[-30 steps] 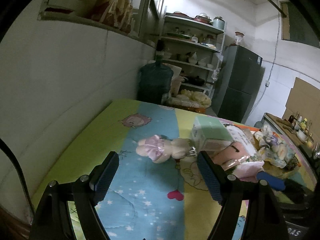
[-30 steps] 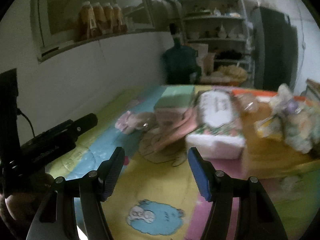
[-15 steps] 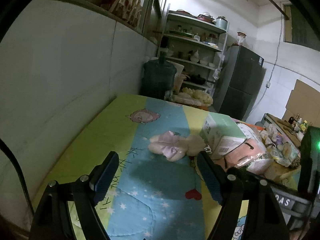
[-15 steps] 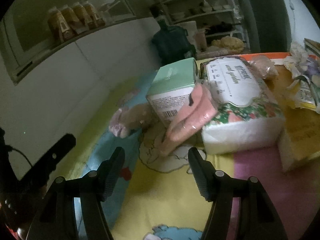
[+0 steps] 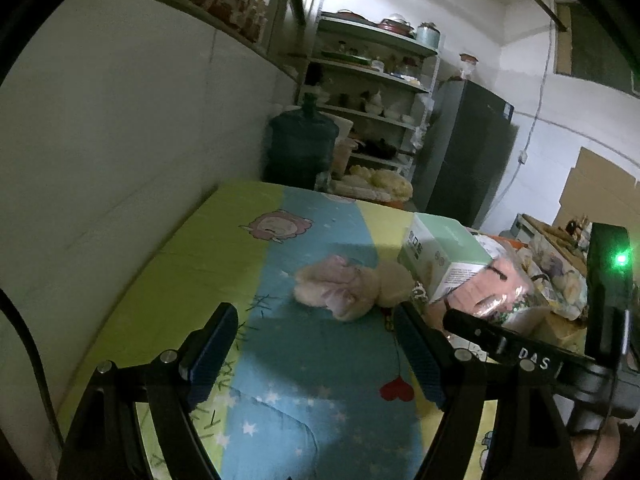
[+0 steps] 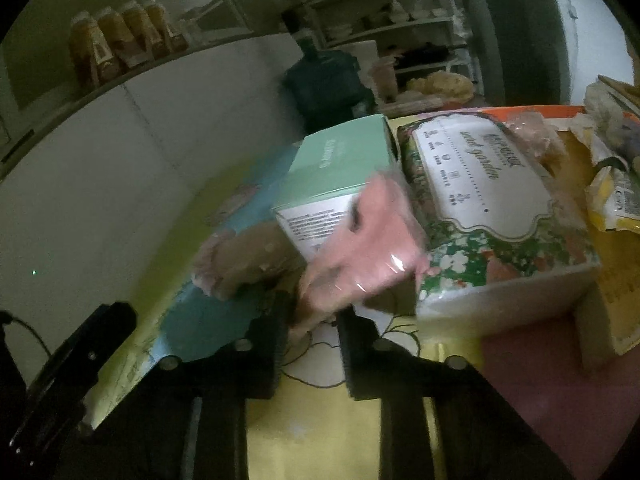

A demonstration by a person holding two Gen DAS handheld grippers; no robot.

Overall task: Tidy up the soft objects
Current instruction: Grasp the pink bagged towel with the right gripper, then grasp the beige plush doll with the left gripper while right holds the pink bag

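A pink cloth in clear wrap [image 6: 360, 248] leans on a mint-green box [image 6: 340, 160], next to a floral tissue pack [image 6: 480, 184]. My right gripper [image 6: 310, 320] is closing, and its pads meet the lower tip of the pink pack. A pale pink plush toy [image 6: 240, 264] lies left of the box on the cartoon bedsheet [image 6: 320, 420]. In the left wrist view the plush toy [image 5: 340, 288] lies ahead of my left gripper [image 5: 316, 344], which is open with nothing between its fingers. The green box [image 5: 444, 256] and the pink pack [image 5: 492, 284] sit to its right.
A white wall [image 5: 120, 160] runs along the left of the bed. A water jug [image 5: 300, 148], shelves [image 5: 372, 80] and a dark fridge [image 5: 468, 152] stand beyond the far end. Yellow bags and other packs [image 6: 612, 196] crowd the right side.
My right gripper moved in on the pink pack, and its wide jaws narrowed around the pack's lower tip. The left gripper crept closer to the plush toy, still open.
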